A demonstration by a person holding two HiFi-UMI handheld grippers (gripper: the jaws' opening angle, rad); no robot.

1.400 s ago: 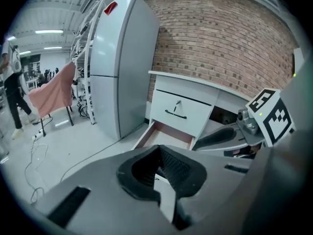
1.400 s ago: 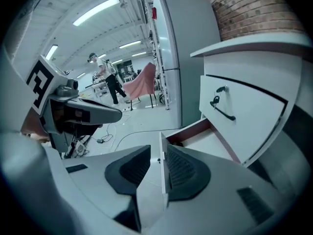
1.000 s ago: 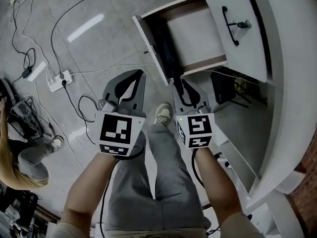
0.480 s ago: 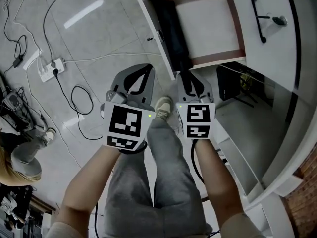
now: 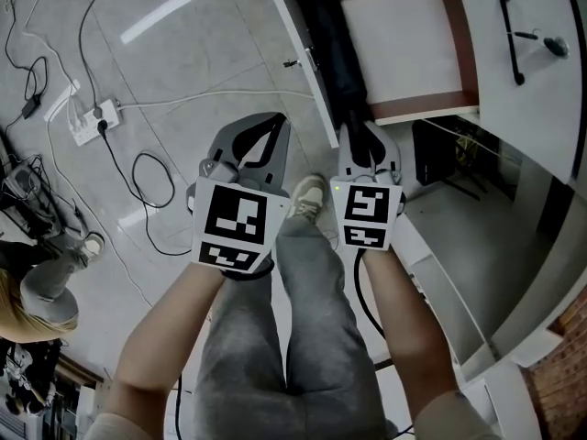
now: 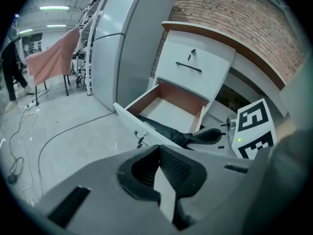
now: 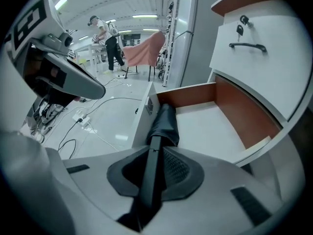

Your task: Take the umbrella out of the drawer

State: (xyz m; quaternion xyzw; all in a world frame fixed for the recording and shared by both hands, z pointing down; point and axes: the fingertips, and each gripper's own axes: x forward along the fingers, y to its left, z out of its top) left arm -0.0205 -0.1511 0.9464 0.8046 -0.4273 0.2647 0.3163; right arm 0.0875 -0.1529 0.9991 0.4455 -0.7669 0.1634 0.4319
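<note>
A black folded umbrella point(image 5: 332, 49) lies along the left side of the open white drawer point(image 5: 404, 35), with its handle sticking out over the front corner. My right gripper point(image 5: 360, 134) is shut on that handle. In the right gripper view the handle point(image 7: 150, 173) runs straight between the jaws, and the folded canopy point(image 7: 164, 124) still rests inside the drawer point(image 7: 210, 126). My left gripper point(image 5: 268, 128) hangs over the floor just left of the drawer front, shut with nothing in it. From the left gripper point(image 6: 157, 153) view the umbrella point(image 6: 164, 130) lies ahead in the drawer point(image 6: 168, 104).
A closed drawer with a black handle point(image 5: 512, 35) and a key sits above the open one. Dark items stand in the open cabinet space point(image 5: 438, 159) below. A power strip point(image 5: 92, 122) and cables lie on the floor at left. My shoe point(image 5: 305, 196) is between the grippers. A person point(image 5: 41, 291) is at the far left.
The drawer has slid up and to the right in the head view as the camera shifted. Both grippers sit slightly further right. The right gripper keeps its hold on the umbrella handle.
</note>
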